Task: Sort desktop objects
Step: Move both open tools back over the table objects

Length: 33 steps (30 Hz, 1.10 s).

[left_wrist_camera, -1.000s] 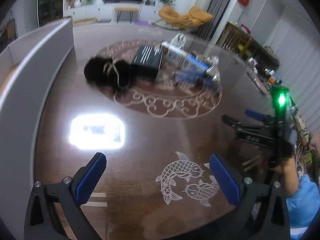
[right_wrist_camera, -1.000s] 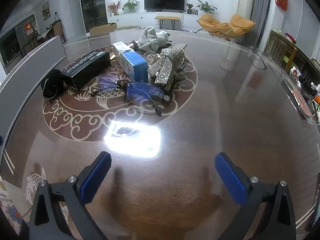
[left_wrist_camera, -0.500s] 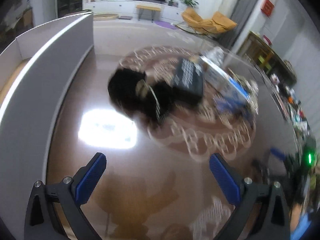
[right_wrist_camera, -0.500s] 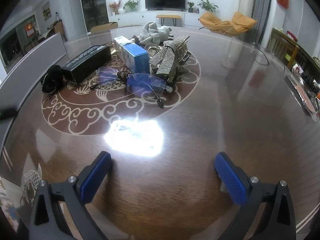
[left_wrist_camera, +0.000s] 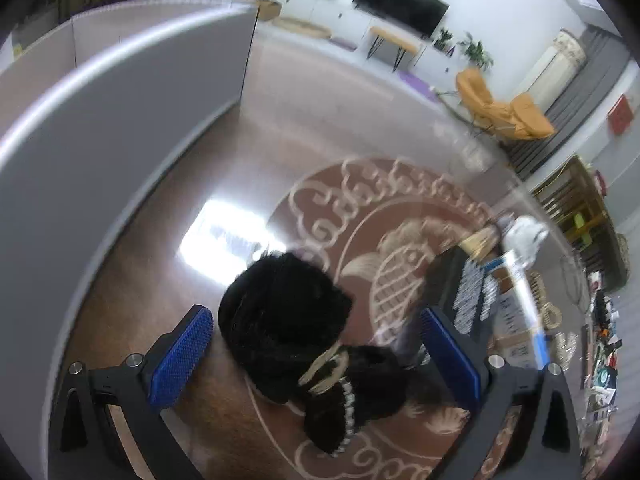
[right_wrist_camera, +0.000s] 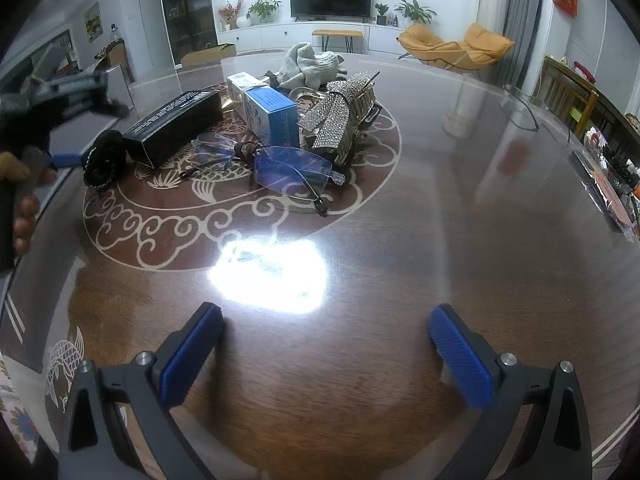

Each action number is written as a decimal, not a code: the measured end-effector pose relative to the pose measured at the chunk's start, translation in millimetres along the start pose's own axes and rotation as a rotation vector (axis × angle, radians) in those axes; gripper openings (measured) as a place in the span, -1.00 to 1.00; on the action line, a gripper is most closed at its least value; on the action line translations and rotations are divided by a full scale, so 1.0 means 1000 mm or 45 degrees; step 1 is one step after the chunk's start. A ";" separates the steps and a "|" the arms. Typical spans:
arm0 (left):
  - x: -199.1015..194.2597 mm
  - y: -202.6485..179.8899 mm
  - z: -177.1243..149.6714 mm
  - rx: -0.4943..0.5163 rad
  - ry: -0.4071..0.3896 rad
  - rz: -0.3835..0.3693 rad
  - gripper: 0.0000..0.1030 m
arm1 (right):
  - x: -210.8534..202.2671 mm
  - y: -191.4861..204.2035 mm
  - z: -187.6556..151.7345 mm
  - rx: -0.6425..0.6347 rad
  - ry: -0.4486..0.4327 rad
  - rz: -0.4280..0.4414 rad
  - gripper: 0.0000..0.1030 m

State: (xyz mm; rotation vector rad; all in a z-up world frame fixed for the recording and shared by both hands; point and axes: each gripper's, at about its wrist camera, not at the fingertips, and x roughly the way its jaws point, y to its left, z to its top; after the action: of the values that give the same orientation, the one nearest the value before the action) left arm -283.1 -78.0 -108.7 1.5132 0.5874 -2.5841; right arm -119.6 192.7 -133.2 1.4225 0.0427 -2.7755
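Nearest thing in the left wrist view: the left gripper [left_wrist_camera: 316, 356] with its blue pads spread wide, and the black fuzzy hair tie [left_wrist_camera: 292, 320] sitting right between them at the bottom centre of the frame. Not clamped yet — the pads are clear of it on both sides. It's soft and lumpy, with a gold ring and a beaded strand, so my guess is a squeeze could catch only fluff or the strand and it'd slip out on the lift. Also the black box [left_wrist_camera: 452, 284] is just beside the right-hand pad, so closing could nudge it.

In the right wrist view the right gripper [right_wrist_camera: 324, 356] is wide apart too, holding nothing, hanging over bare table [right_wrist_camera: 400, 280] at the bottom of the frame. The left hand [right_wrist_camera: 24, 208] shows at the left edge, angled down toward the pile.

Further back, mid-frame: the glasses [right_wrist_camera: 280, 168], a blue box [right_wrist_camera: 272, 116], a rhinestone hair clip [right_wrist_camera: 340, 116], and a grey cloth [right_wrist_camera: 308, 62] behind. The grey bin wall [left_wrist_camera: 100, 112] fills the upper left of the left view — probably where stuff goes.
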 end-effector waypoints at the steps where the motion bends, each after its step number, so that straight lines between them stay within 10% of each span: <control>1: 0.001 0.000 -0.003 0.015 -0.009 0.005 1.00 | 0.000 0.000 0.000 0.000 0.000 0.000 1.00; 12: 0.019 -0.032 -0.009 0.338 0.021 0.264 1.00 | 0.000 0.000 0.000 0.000 0.000 0.000 1.00; 20: 0.019 -0.026 -0.011 0.401 -0.015 0.213 0.96 | 0.000 0.000 0.000 0.000 0.000 0.000 1.00; 25: 0.007 -0.018 -0.017 0.447 -0.105 0.161 0.12 | 0.000 0.000 0.000 0.001 0.000 -0.001 1.00; 33: -0.014 -0.011 -0.060 0.628 -0.126 -0.016 0.03 | 0.000 0.000 0.000 0.002 0.000 -0.001 1.00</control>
State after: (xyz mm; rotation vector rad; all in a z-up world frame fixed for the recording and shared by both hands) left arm -229.6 -46.9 -119.5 1.4769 -0.0643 -2.9368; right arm -119.6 192.4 -133.2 1.4236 0.0413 -2.7766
